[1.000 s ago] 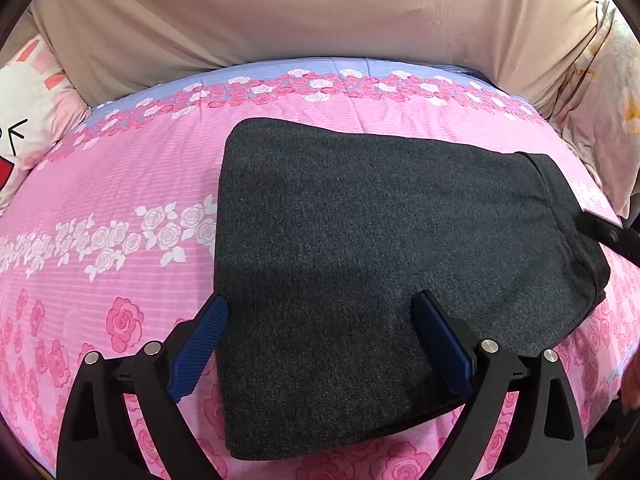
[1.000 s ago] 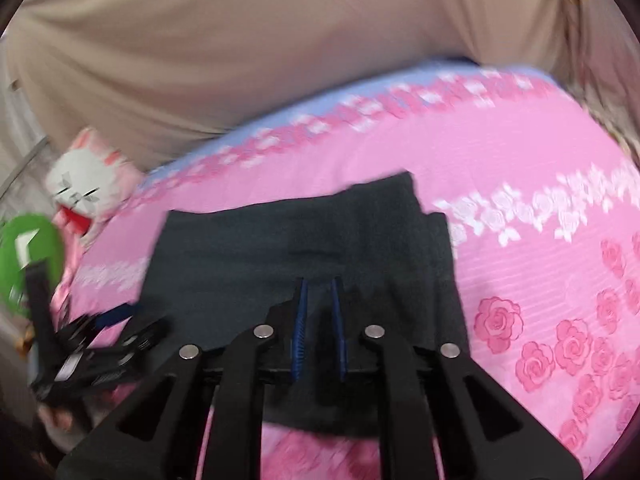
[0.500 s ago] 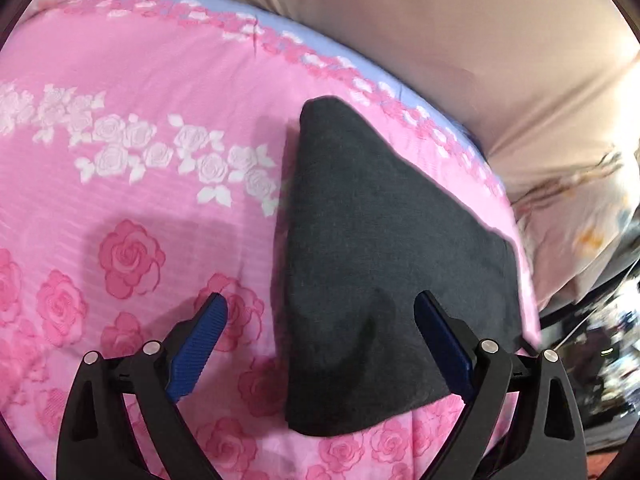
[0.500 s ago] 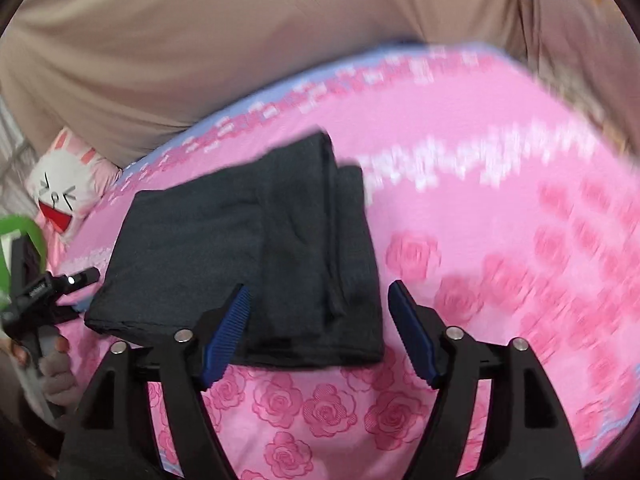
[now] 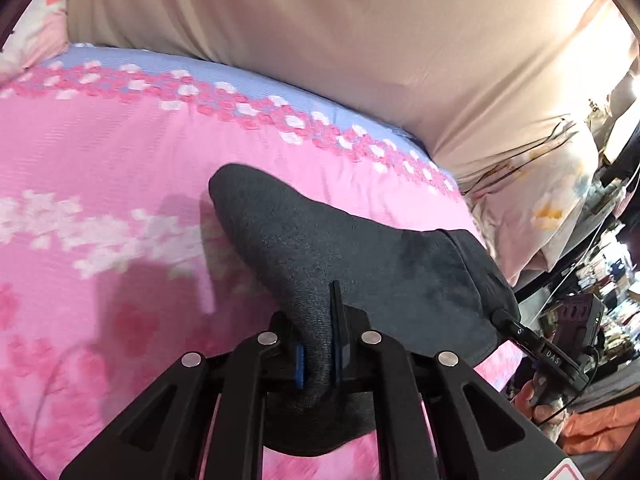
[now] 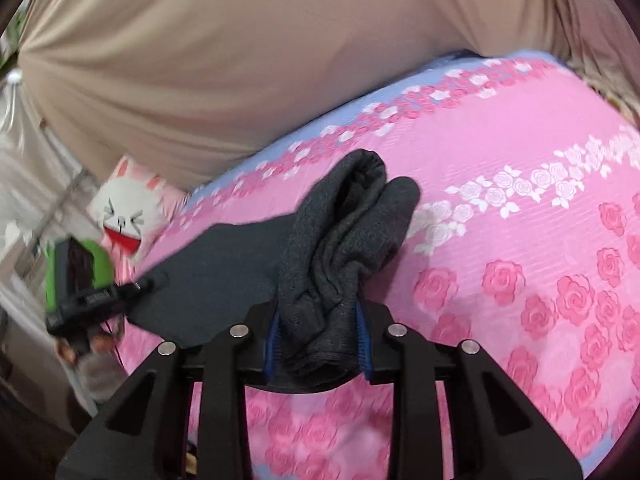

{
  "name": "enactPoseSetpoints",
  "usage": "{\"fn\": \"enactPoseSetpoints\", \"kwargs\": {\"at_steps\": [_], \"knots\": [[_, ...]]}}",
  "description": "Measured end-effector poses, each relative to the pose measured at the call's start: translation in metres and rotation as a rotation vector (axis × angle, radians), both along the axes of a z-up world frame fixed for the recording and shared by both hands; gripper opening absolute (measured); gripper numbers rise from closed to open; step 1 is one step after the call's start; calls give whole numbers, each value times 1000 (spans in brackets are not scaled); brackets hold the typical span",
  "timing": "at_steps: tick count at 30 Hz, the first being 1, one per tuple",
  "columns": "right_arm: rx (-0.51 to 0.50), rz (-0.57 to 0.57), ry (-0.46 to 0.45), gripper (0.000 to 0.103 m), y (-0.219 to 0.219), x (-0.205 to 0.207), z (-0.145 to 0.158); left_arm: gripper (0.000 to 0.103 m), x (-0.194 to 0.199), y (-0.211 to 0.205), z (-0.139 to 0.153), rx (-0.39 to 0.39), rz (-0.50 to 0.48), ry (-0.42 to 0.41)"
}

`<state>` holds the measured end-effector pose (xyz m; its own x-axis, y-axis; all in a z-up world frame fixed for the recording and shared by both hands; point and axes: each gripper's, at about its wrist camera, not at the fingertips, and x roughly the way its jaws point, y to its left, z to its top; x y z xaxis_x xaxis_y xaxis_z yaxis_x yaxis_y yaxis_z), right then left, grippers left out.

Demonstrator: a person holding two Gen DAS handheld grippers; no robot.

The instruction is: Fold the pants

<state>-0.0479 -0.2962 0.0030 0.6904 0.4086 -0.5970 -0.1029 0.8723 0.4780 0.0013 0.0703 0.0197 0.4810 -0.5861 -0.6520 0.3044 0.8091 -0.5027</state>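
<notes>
Now we pinch the pants (image 5: 360, 272) off the bed (image 5: 100, 168): left gripper (image 5: 318, 344) clamped on one end, right gripper (image 6: 318, 344) closing on the bunched other end, ready to fold.

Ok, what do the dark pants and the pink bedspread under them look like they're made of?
The pants look like a soft, thick knit, maybe fleece or jersey: matte charcoal, heathered flecks, bunching in rounded folds where the right gripper is closing on them. The bedspread looks like thin woven cotton or a blend: a fine ribbed texture and flat printed roses, no sheen. Neither fibre can be told for sure.
</notes>
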Motion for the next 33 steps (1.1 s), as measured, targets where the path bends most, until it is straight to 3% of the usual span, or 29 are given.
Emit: {"fn": "enactPoseSetpoints", "kwargs": {"at_steps": [3,4,7,10,11,16,21,27,33], "knots": [[-100,-45,132,43,1,-7,-44,16,-8,8,-32,73,-16,92],[-103,-67,129,60,-1,-10,-49,19,-13,7,-48,113,-2,113],[-80,-109,85,63,-6,-21,-36,31,-22,4,-60,142,48,91],[-116,-89,51,72,0,-17,-22,67,-25,-1,-56,130,64,69],[-120,-91,57,74,1,-15,-23,74,-25,-3,-56,117,59,73],[-45,-69,119,77,8,-9,-55,74,-26,-14,-64,127,64,103],[-75,-37,95,84,21,-14,-54,78,-31,-21,-64,156,67,82],[-64,-34,83,87,26,-7,-55,91,-26,-32,-68,171,59,74],[-66,-23,69,87,34,9,-55,91,-17,-47,-69,220,62,48]]}}
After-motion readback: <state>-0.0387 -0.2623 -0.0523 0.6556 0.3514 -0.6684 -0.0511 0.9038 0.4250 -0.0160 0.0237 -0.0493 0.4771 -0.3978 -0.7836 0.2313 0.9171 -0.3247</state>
